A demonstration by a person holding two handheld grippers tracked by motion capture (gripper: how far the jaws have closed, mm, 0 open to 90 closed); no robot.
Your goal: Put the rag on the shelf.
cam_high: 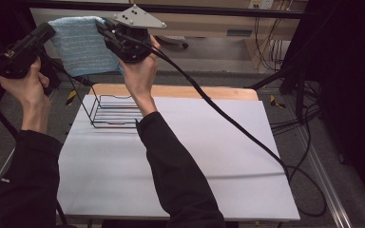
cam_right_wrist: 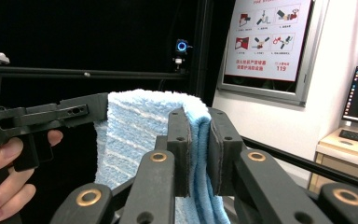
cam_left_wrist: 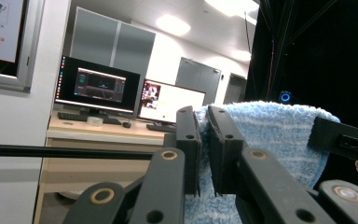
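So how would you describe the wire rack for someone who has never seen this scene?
Start at the white table and go to its far left corner. The wire rack stands there below the raised blue towel: thin black wire, see-through, an open frame.

Black long sleeves [cam_high: 176,166] at lower frame. Matte black left gripper [cam_left_wrist: 204,135] and right gripper [cam_right_wrist: 198,135], brass-ringed pivots on the linkages. Grey three-cornered plate [cam_high: 140,18] with dark screws at upper centre; thick black cable [cam_high: 228,116] trailing right.
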